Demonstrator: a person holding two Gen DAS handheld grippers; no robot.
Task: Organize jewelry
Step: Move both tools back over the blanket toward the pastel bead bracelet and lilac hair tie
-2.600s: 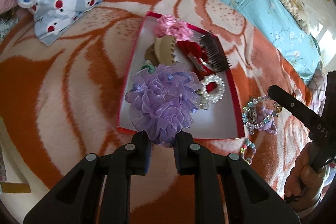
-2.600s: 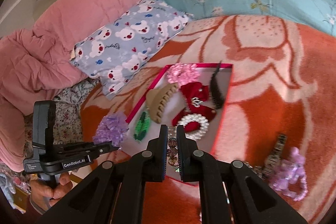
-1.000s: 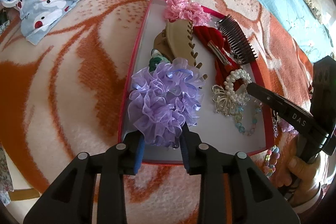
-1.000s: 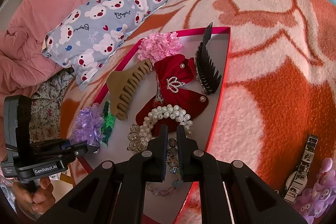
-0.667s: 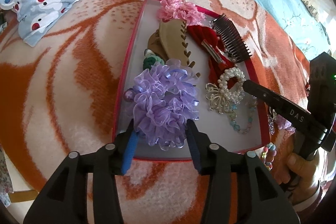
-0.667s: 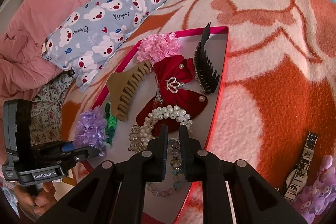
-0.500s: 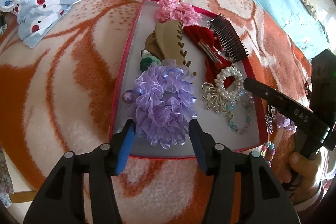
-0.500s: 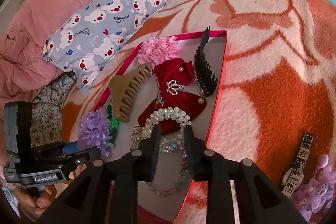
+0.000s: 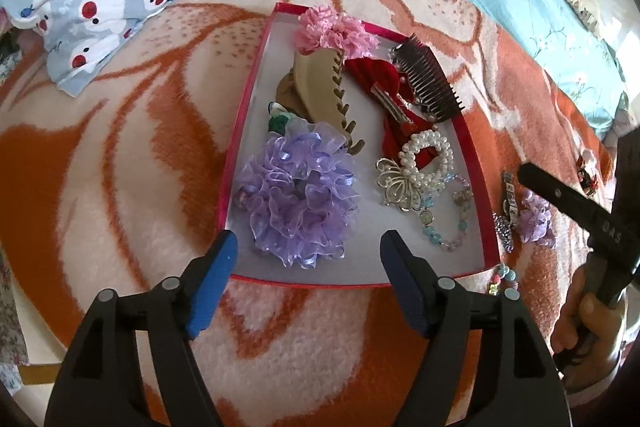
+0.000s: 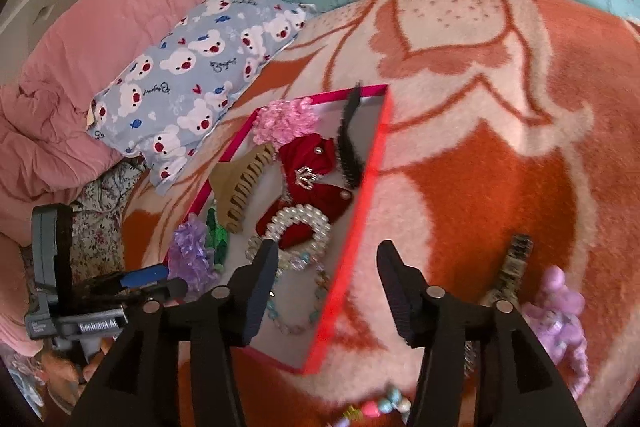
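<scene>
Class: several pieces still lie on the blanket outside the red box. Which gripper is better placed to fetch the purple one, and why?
Right. The right gripper, opening and empty, hangs beside the purple piece on the blanket. The left gripper, also opening, faces the box with the purple scrunchie.

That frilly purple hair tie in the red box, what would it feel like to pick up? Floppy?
Probably very soft: the purple scrunchie is a puff of thin, sheer ruffles that should squash under any pinch. It looks light for its bulk, since the fabric is see-through. It seems unlikely to roll or slide, as it sits slumped on the floor of the red box.
</scene>
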